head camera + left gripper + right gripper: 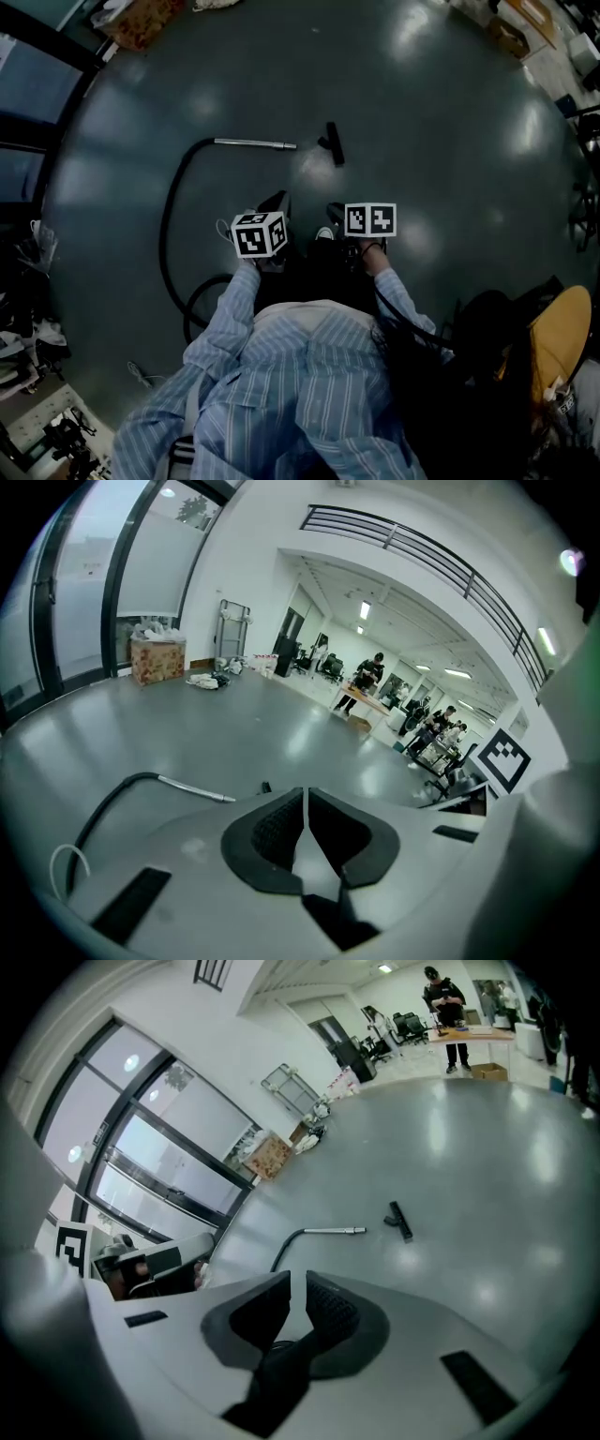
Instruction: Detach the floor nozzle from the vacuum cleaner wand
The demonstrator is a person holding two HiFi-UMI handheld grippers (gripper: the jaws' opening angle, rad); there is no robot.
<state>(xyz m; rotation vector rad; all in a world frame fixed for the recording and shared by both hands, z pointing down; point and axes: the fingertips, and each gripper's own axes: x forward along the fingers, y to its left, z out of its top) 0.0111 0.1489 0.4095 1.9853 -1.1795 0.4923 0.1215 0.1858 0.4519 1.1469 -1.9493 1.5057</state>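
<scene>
The grey floor [422, 112] takes up most of the head view, and the vacuum cleaner's parts lie out in the middle of it. The black hose [169, 216] is the biggest piece. It runs from the rear end of the wand [255, 143] and sweeps round toward the person's striped sleeve [234, 309], ending in a loop near their feet. The wand is a slim metal tube lying flat, its open tip bare.

The floor nozzle [332, 143] lies just past that tip with a clear strip of floor between the two, and it is turned roughly crosswise to the wand's line. Nothing joins them, so I judge the separation already made (each piece seems to have been left lying where it came free).

Both grippers are well back from the wand, close in front of the person's body and pointing down and forward over the floor. The left gripper [305, 799] has its jaws drawn together to a thin slit, with nothing in it. The right gripper [297, 1288] also shows its jaws close together with only a narrow gap, and they too hold nothing. That fits a job finished: neither the wand nor the nozzle needs steadying or pulling any more, so the tools are held clear of both.
</scene>
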